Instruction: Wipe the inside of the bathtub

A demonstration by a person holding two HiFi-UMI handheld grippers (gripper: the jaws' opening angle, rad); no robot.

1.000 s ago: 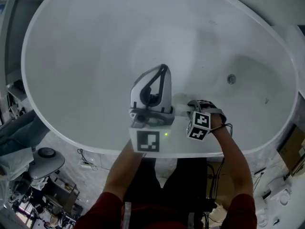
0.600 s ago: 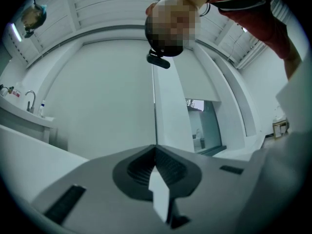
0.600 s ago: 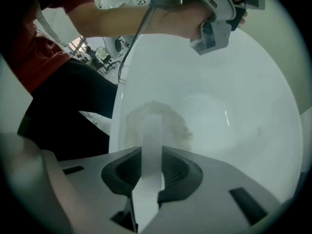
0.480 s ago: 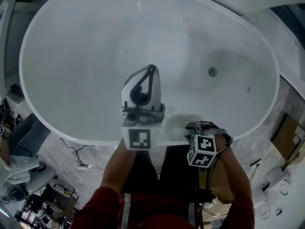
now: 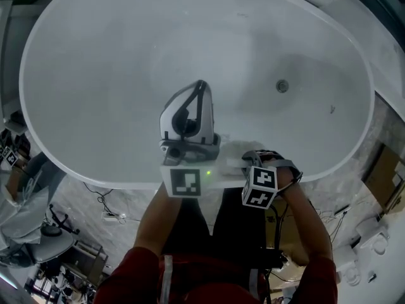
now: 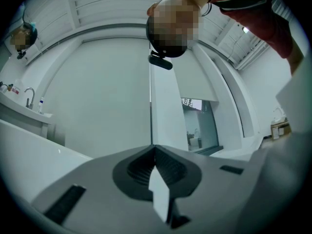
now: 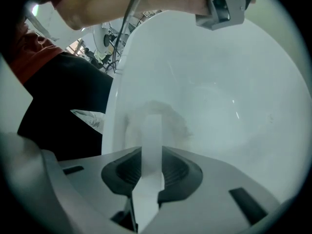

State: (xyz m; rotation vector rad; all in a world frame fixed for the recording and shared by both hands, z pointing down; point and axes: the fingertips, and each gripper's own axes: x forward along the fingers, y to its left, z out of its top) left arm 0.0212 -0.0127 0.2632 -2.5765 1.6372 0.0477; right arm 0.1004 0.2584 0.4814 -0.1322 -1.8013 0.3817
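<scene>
Bathtub point(image 5: 95, 75) basin open, cloth point(image 5: 233, 152) at near rim

Camera placement: one overhead, two riding the grippers.
The head view looks steeply down over the near rim into the bathtub point(image 5: 95, 56), with the person's torso at 6 o'clock. The left gripper point(image 6: 153, 150) view, close behind its jaws, tilts up toward the person's head at 12 o'clock. The right gripper point(image 7: 148, 165) view faces along the tub's inner wall point(image 7: 219, 96). It shares the tub interior, the cloth point(image 5: 231, 151) point(image 7: 163, 118) and the left gripper point(image 5: 201, 88) point(image 7: 224, 6) with the head view.
</scene>
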